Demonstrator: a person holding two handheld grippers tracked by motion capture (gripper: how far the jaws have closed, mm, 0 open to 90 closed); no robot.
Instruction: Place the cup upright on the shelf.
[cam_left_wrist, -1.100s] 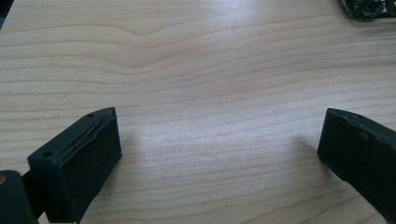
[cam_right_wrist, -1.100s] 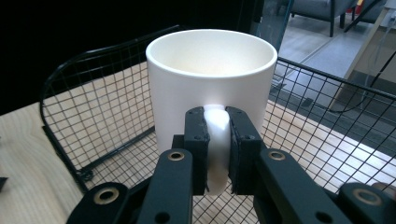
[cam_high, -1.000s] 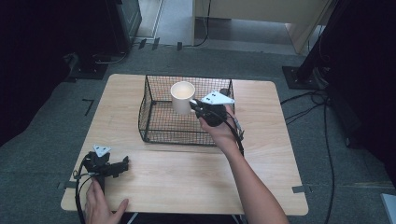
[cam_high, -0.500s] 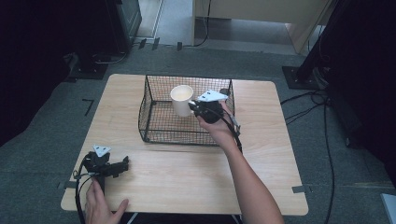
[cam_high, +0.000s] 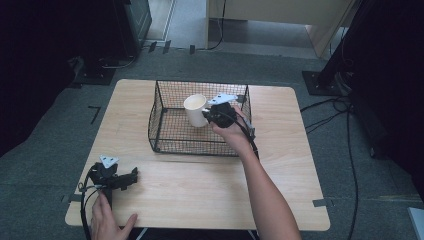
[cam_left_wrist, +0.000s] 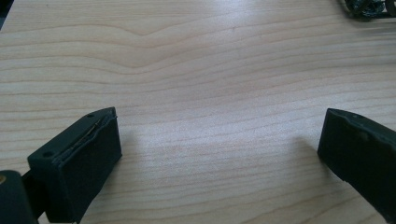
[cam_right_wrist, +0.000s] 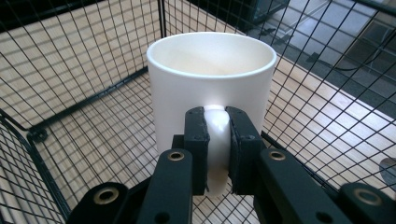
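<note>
Mug (cam_right_wrist: 210, 79) is gripped by its handle (cam_right_wrist: 216, 140) and sits inside the basket (cam_high: 165, 145), upper middle of it in the high view. Can't tell whether it's resting on the mesh floor or just above it; in the right gripper view the base is hidden behind the jaws. Direction of travel isn't readable from this either, so my read: either a placement nearly done (release and retreat left) or a pick just started (lift-out over the wall left).

Right gripper (cam_right_wrist: 216, 154): jaws closed tight on the handle, one pad on each side, mug upright, empty as far as I can see. Right hand (cam_high: 231, 131) reaches in over the basket's near wall from the right, forearm running diagonally up from the bottom edge, gripper pointing left toward the mug.

Left gripper (cam_high: 116, 176): parked on the table (cam_high: 200, 190) near the front-left corner, well apart from the basket. Jaws wide open, nothing between them but bare wood. Left hand (cam_high: 107, 222) lies behind it at the table edge, loosely on the cable (cam_high: 85, 200).
</note>
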